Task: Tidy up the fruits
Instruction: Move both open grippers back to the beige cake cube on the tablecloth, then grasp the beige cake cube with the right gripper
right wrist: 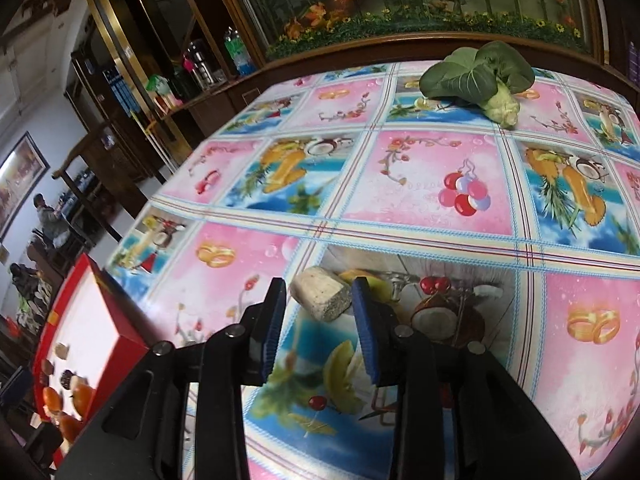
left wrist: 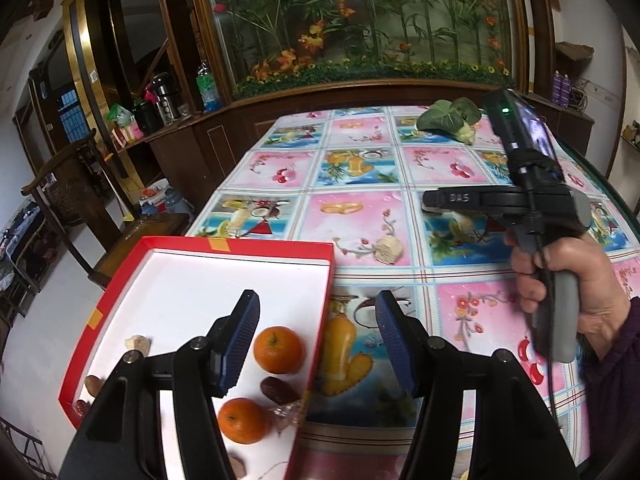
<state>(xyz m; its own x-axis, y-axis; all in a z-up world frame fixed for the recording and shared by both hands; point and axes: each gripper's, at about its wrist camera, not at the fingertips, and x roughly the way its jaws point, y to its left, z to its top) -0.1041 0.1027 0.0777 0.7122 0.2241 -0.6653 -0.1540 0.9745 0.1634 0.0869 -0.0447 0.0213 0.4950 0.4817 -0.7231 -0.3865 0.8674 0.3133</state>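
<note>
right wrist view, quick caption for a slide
Open right tool approaches a beige cylindrical chunk on the fruit-print tablecloth; leafy green bok choy behind.

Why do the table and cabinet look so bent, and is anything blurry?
Both views are fisheye, so straight lines bow outward and corners go black. Left wrist view: the oranges in the red box are sharp. Right wrist view: the red box at the left edge is smeared; the leafy vegetable stays clear.

backdrop: glass case of artificial flowers [left wrist: 360, 20], 12 o'clock
furniture: wooden chair [left wrist: 68, 196], 9 o'clock
walls: white
</note>
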